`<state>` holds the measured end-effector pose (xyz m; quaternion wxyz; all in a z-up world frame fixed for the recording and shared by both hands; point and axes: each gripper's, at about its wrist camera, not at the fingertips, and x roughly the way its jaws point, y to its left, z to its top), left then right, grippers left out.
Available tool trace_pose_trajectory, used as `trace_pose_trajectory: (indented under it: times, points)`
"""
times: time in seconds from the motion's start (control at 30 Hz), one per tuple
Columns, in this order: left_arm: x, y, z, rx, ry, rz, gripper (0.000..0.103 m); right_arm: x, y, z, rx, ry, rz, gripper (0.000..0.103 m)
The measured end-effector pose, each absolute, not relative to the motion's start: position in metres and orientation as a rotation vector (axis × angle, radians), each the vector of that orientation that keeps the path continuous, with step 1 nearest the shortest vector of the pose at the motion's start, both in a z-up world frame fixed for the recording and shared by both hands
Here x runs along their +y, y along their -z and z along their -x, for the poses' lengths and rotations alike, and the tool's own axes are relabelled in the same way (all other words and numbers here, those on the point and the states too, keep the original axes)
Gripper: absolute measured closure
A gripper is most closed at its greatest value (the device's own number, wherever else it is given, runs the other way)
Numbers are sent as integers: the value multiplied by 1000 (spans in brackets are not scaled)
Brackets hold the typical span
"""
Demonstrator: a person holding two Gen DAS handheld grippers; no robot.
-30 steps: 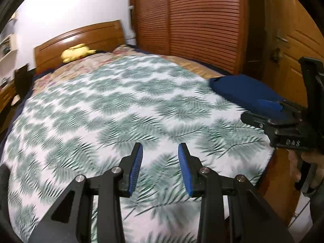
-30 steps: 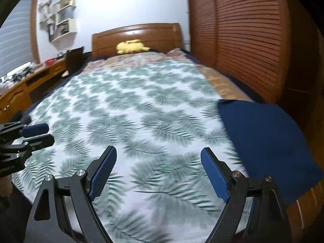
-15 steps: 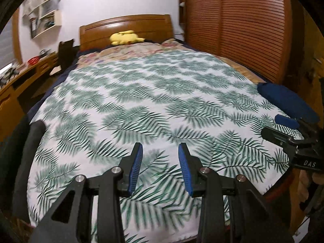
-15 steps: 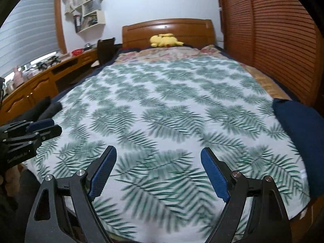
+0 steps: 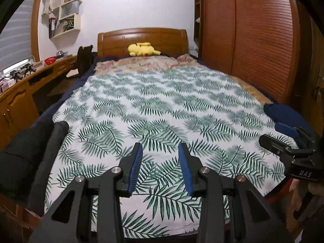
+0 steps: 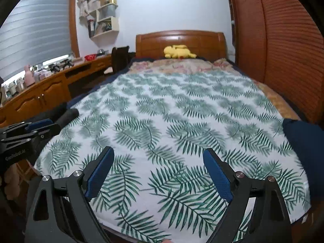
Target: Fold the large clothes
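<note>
Blue-padded fingers on both grippers are seen parted, nothing held between them. Left gripper (image 5: pixel 160 168) is held over the foot end of the bed, gap moderate; right gripper (image 6: pixel 158 174) is spread noticeably wider over the same end. Both are clear of the fabric, no contact visible.

Leaf-print sheet (image 5: pixel 162 105) is laid flat across the mattress, white with green fronds, reaching from the foot edge up to a floral cover (image 5: pixel 141 63) near the wooden headboard (image 5: pixel 141 38). A yellow plush toy (image 5: pixel 142 49) is lying against the headboard.

Dark garment (image 5: pixel 26 154), black, is bunched at the left foot corner of the bed, partly rolled, touching the sheet edge. Navy cloth (image 6: pixel 303 147) is lying at the right foot corner, over the sheet's edge. Which one is the task item cannot be told.

Slatted wooden wardrobe (image 5: pixel 253 40) is to the right of the bed, desk (image 6: pixel 50 89) to the left under a window blind (image 6: pixel 36 26).
</note>
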<state>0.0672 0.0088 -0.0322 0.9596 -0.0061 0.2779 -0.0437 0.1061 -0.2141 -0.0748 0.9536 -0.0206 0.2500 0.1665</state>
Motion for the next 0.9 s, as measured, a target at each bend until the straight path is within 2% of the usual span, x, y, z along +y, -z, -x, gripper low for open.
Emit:
trace_pose_trajectory:
  times: [0.53, 0.9]
  points:
    - [19, -33, -15, 383, 74, 29, 67, -204, 4, -52, 309, -328, 51, 10]
    - [27, -38, 3, 347, 36, 38, 66, -214, -9, -41, 254, -297, 30, 10]
